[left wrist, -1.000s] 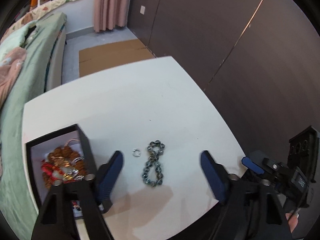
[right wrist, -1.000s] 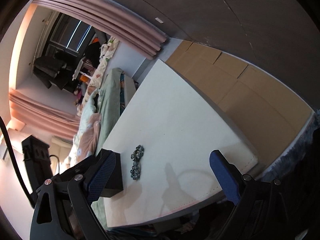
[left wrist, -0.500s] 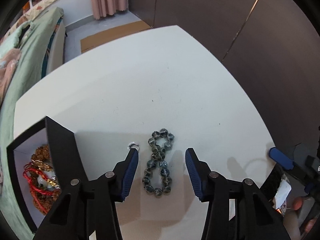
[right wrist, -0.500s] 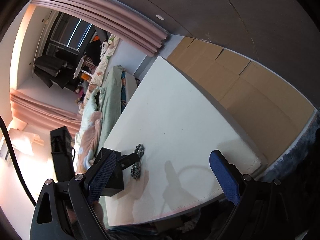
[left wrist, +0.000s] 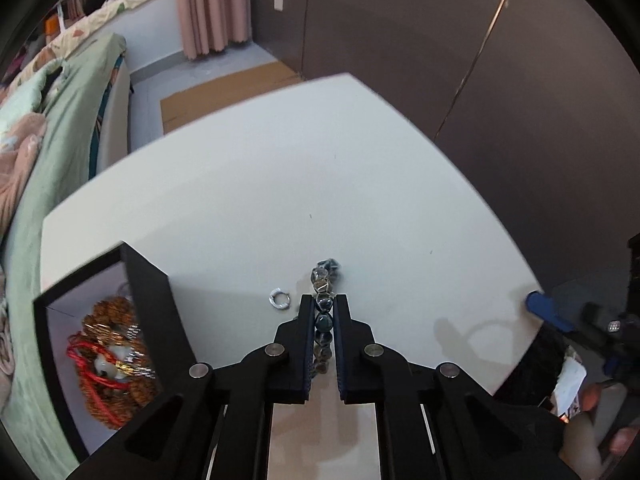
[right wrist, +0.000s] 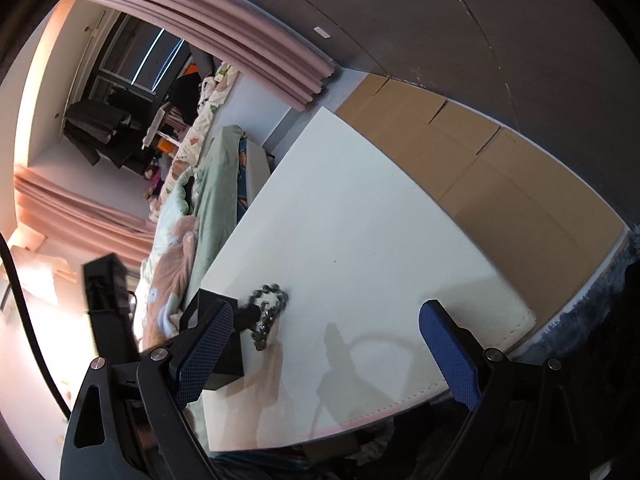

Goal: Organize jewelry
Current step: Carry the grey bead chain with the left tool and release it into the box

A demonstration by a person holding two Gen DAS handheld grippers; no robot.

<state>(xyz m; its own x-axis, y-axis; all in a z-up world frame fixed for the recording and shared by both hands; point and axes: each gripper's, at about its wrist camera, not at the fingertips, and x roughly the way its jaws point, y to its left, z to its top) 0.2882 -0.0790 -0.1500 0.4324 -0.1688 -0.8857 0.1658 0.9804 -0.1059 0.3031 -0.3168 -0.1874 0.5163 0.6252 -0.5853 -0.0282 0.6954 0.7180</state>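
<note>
My left claw [left wrist: 324,308] is clamped along the bead bracelet [left wrist: 323,300], the two pads pressed in from either side so the strand runs straight down the slot between them. I took it lengthwise because a loose string of beads folds and slips if pinched across; this way several beads are caught at once. The far loop of the bracelet pokes out past my fingertips, and I cannot tell whether it touches the white table [left wrist: 280,184].

Just left of my fingertips lies a small silver ring [left wrist: 279,299], close to the bracelet but not touching it. Further left, at the table's near-left corner, stands the open black box [left wrist: 148,300] with red cord and brown beads heaped inside; its tall right wall faces me, so I judge the bracelet must rise above that rim before it goes in.

The far half of the table is bare, with plenty of room to swing. The bed [left wrist: 60,128] runs along the left edge, right behind the box.

My right claw [right wrist: 324,350] hangs spread wide and holding nothing over the near-right edge, well clear of my path
</note>
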